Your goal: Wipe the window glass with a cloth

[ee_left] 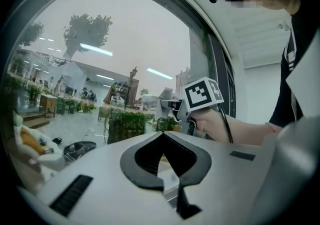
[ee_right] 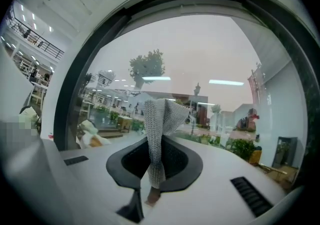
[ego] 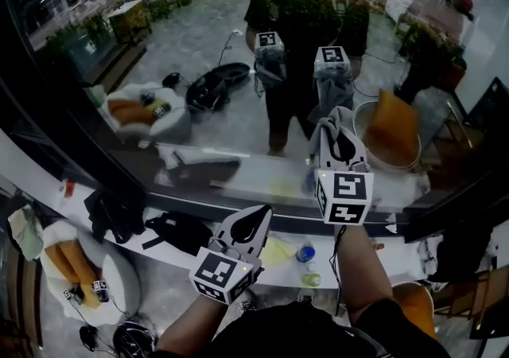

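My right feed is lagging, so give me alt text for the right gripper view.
The right gripper is shut on a grey mesh cloth that stands up from its jaws, facing the window glass. A tree shows beyond the glass.

You stand at a tall window glass (ee_right: 200, 54) in what looks like a commercial lobby. The glass shows hedge planters (ee_left: 127, 123), tables (ee_left: 47, 103) and ceiling strip lights (ee_right: 227, 82), and left of it runs a railed upper gallery (ee_right: 30, 41).
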A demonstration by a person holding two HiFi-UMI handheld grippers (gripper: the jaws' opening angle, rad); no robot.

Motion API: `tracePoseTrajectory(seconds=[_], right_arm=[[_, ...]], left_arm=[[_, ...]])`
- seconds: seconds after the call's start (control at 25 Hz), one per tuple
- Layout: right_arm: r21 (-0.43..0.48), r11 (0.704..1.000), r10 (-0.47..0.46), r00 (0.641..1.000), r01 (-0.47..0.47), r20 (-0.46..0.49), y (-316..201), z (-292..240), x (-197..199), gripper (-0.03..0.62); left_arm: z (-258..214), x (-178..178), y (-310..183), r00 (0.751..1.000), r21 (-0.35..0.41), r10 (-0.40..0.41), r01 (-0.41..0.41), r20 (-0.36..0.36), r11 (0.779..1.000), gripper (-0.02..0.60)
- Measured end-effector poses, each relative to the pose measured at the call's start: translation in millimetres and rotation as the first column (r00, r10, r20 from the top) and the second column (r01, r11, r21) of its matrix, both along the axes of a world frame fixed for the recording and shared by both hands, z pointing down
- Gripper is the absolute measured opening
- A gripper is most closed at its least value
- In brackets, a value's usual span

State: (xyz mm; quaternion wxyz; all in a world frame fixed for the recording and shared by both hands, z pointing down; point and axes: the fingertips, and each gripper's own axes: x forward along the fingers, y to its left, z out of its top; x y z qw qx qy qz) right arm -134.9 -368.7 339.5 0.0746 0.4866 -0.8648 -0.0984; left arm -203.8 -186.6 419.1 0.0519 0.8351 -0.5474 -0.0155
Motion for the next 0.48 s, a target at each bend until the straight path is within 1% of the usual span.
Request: tracePoseTrajectory(seconds=[0.2,0.48], right_arm=[[-0.002,0.999,-0.050,0.999,0.050,-0.005,12,5,-59,0.052],[-0.013,0.996,-0.092,0.996,0.092,0.011,24,11,-124,0.052]], left_arm=[[7,-47,15,0.999,-0.005,-0.049,0.049,0.021,0.999,0.008],[15,-103,33,0.995,-0.016,-0.093,0.093,0.024,0.996,0.008]])
